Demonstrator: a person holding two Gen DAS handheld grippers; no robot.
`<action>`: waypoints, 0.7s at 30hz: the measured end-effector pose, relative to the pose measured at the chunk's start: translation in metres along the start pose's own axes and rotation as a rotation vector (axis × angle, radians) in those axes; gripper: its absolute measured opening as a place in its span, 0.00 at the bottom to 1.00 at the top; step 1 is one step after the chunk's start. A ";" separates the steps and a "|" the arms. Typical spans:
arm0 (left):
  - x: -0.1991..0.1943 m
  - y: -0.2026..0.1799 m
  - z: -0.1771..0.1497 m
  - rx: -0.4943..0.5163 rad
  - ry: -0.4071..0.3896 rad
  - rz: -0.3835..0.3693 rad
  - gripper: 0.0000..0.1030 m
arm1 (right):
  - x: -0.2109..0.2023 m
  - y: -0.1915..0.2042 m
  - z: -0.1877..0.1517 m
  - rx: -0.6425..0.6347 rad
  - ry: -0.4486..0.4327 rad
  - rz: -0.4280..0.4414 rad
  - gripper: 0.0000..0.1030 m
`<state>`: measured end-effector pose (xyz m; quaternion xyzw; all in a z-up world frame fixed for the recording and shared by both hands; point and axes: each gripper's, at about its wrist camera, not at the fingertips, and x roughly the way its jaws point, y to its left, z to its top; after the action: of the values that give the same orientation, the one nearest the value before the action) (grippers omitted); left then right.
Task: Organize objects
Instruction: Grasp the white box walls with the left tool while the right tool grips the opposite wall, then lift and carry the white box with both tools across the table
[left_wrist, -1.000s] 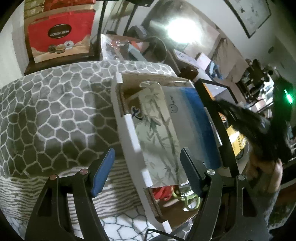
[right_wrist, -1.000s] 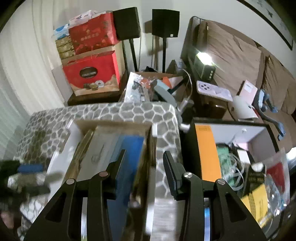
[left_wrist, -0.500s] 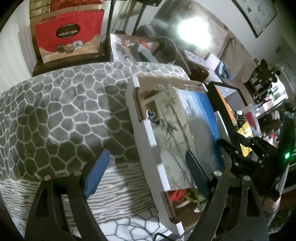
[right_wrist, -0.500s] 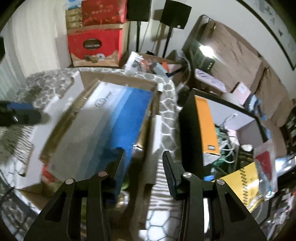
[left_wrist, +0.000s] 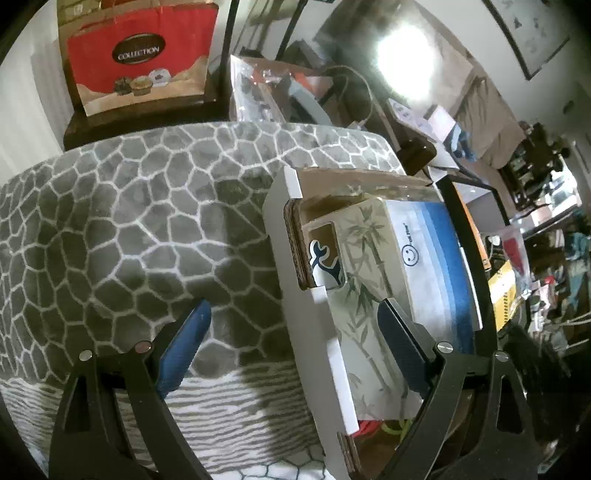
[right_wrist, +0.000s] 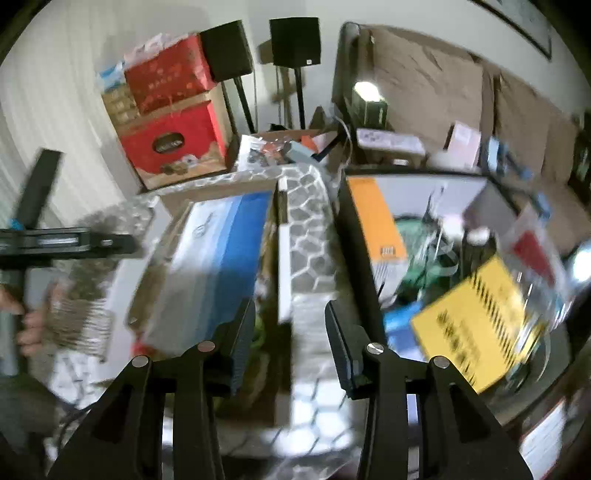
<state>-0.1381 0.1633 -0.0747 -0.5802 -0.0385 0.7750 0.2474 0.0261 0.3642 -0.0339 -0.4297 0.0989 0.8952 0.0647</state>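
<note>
Left gripper (left_wrist: 291, 334) over near wall of white cardboard box (left_wrist: 295, 288), jaws wide and opening, nothing pinched; left blue pad (left_wrist: 183, 345) over grey cobble-pattern blanket (left_wrist: 129, 221), right pad over bamboo-print box (left_wrist: 364, 266) inside. Bamboo-print box lying flat in cardboard box, touching blue-and-white box with smiley logo (left_wrist: 432, 266) beside it. Small whale-print item (left_wrist: 325, 267) tucked at bamboo box's corner. Red and green bits at box's near end, too hidden to name.

Right gripper (right_wrist: 290, 326) above blanket strip between cardboard box and black bin (right_wrist: 351, 236), jaws narrow, easing apart, empty. Blue-and-white box (right_wrist: 221, 258) just left of left finger, blurred. Black bin holding orange-sided box (right_wrist: 376, 221), green cables, yellow notebook (right_wrist: 476, 325). Person's hand (right_wrist: 26, 321) gripping left tool at far left edge. Red "Collection" bag (left_wrist: 140, 59) behind blanket.
</note>
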 end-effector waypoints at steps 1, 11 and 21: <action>0.002 0.001 0.000 -0.002 0.003 -0.001 0.88 | -0.005 0.000 -0.004 0.015 0.002 0.015 0.39; 0.017 0.008 0.003 -0.054 0.036 -0.066 0.65 | -0.024 0.013 -0.059 0.101 0.096 0.185 0.44; 0.028 0.022 0.003 -0.156 0.063 -0.162 0.30 | 0.010 0.024 -0.078 0.272 0.167 0.421 0.44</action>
<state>-0.1539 0.1568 -0.1061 -0.6169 -0.1374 0.7285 0.2644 0.0744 0.3231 -0.0867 -0.4595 0.3107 0.8288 -0.0741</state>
